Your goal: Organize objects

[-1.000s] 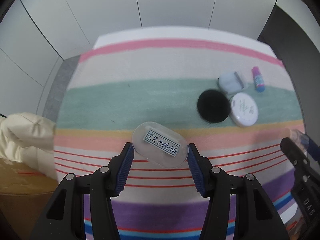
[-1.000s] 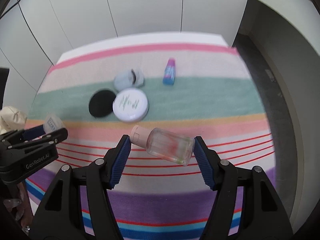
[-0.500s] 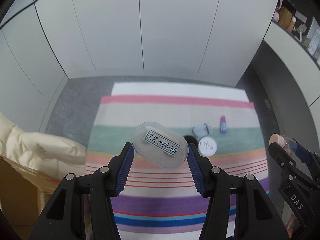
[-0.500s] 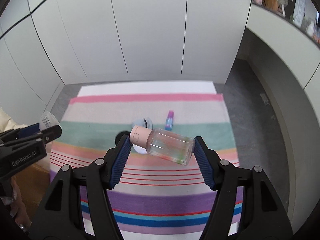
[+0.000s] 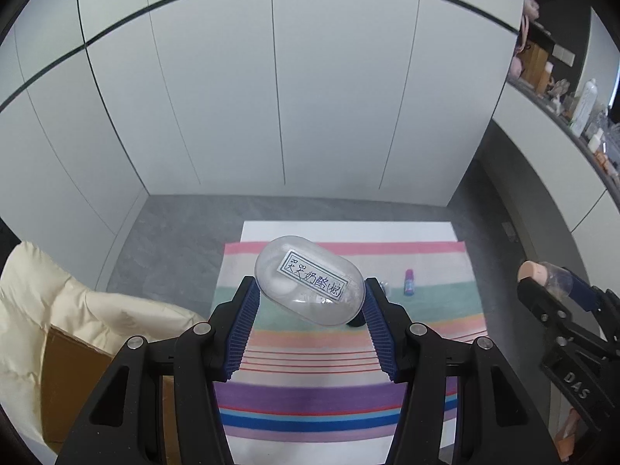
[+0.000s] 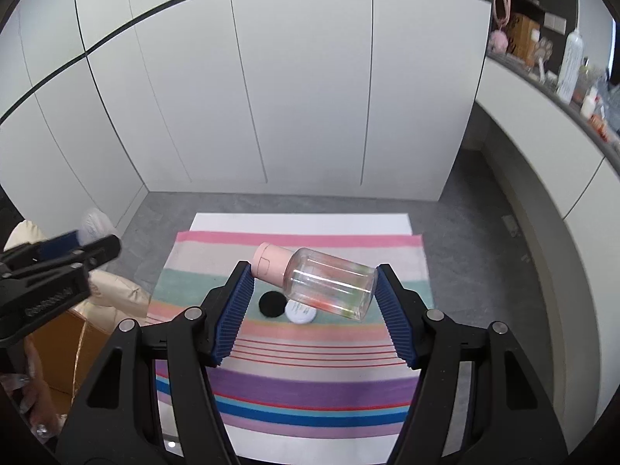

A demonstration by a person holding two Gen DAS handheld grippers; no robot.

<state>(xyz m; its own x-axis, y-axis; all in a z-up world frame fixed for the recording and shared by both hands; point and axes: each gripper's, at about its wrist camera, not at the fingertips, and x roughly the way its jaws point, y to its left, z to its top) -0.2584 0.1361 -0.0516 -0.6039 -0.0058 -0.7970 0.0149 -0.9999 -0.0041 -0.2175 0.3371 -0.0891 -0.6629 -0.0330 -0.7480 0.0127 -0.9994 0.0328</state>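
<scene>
My left gripper (image 5: pixel 310 290) is shut on a clear oval case (image 5: pixel 309 279) with a handwritten label, held high above the striped cloth (image 5: pixel 341 352). My right gripper (image 6: pixel 313 283) is shut on a clear bottle with a pink cap (image 6: pixel 321 279), lying tilted between the pads. Far below on the cloth lie a black round pad (image 6: pixel 271 303), a white round compact (image 6: pixel 300 313) and a small pink and blue bottle (image 5: pixel 408 282). The right gripper also shows at the right edge of the left wrist view (image 5: pixel 558 283); the left gripper shows at the left of the right wrist view (image 6: pixel 77 248).
The cloth covers a small white table (image 6: pixel 302 223) on a grey floor. A cardboard box (image 5: pixel 73 379) with a cream padded jacket (image 5: pixel 69 298) over it stands left of the table. White cabinet doors stand behind. A shelf with bottles (image 6: pixel 569 62) runs along the right.
Both grippers have risen far above the table with their objects still held; the cloth and the items on it now look much smaller and farther away.
</scene>
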